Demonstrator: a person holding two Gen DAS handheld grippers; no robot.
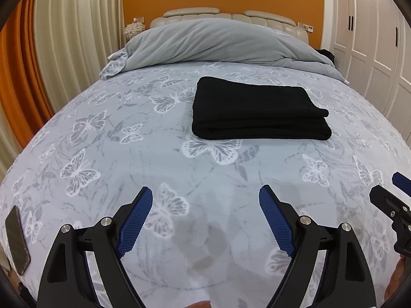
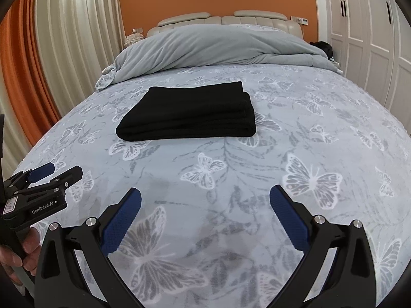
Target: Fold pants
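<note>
The black pants (image 1: 257,107) lie folded into a thick rectangle in the middle of the bed (image 1: 128,154); the right wrist view shows the same pants (image 2: 190,113) left of centre. My left gripper (image 1: 205,192) hovers open over the bedspread, well short of the pants, with nothing between its blue pads. My right gripper (image 2: 205,192) is likewise open and empty, near the bed's front part. Each gripper shows at the edge of the other's view: the right gripper (image 1: 385,187), the left gripper (image 2: 59,172).
A grey duvet (image 1: 218,43) is bunched at the headboard end. A dark phone (image 1: 16,238) lies at the bed's near left edge. Curtains (image 1: 64,38) hang on the left; white wardrobe doors (image 1: 372,30) stand on the right. A hand (image 2: 23,254) holds the left gripper.
</note>
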